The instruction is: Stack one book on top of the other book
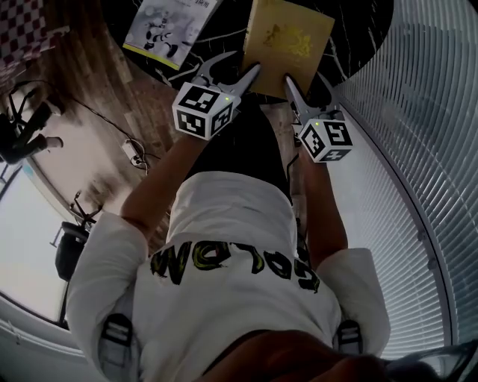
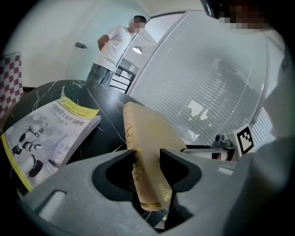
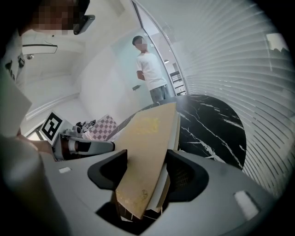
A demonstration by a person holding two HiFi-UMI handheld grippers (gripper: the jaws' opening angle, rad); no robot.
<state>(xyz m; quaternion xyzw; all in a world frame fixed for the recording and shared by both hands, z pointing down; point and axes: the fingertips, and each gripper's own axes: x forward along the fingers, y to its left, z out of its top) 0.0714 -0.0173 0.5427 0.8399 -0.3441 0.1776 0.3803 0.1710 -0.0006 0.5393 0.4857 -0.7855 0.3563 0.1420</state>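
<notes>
Lift step: your left gripper (image 2: 147,159) and right gripper (image 3: 146,168) each clamp the tan book (image 1: 287,37) by its near edge, above the black table (image 1: 351,45).
Next, carry it left and lay it squarely on the white book (image 1: 168,24).

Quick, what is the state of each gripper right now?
Left gripper: closed on the tan book, holding it at one edge.
Right gripper: closed on the same tan book.

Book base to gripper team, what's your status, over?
Left hand-held gripper and right hand-held gripper both shut on tan gold-printed book. White-and-yellow paperback book lies apart, left. Nothing seen between them.
</notes>
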